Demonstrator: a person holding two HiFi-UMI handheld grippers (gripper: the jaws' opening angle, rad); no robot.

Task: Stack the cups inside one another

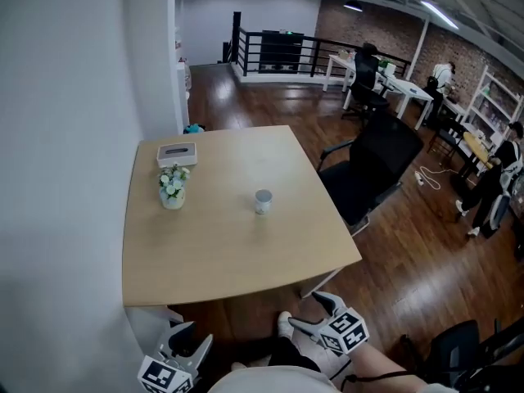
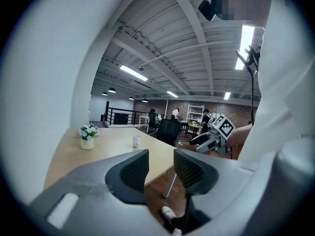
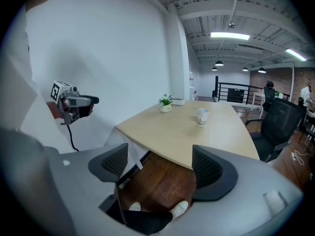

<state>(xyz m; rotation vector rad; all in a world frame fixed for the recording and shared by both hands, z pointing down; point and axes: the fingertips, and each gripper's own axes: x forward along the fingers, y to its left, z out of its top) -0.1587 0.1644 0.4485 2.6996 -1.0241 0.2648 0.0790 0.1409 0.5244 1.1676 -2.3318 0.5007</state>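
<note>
A single white paper cup (image 1: 262, 201) stands upright near the middle of the light wooden table (image 1: 205, 252); I see no second cup. It also shows in the left gripper view as the cup (image 2: 136, 141) and in the right gripper view as the cup (image 3: 202, 116). Both grippers are held below the table's near edge, well short of the cup. My left gripper (image 1: 190, 339) (image 2: 161, 168) is open with nothing between its jaws. My right gripper (image 1: 310, 311) (image 3: 160, 163) is open wider and also empty.
A small pot of white flowers (image 1: 173, 187) and a tissue box (image 1: 177, 154) sit at the table's far left by the white wall. A black office chair (image 1: 372, 170) stands at the table's right side. The person's shoes (image 3: 155, 208) rest on the wood floor under the table edge.
</note>
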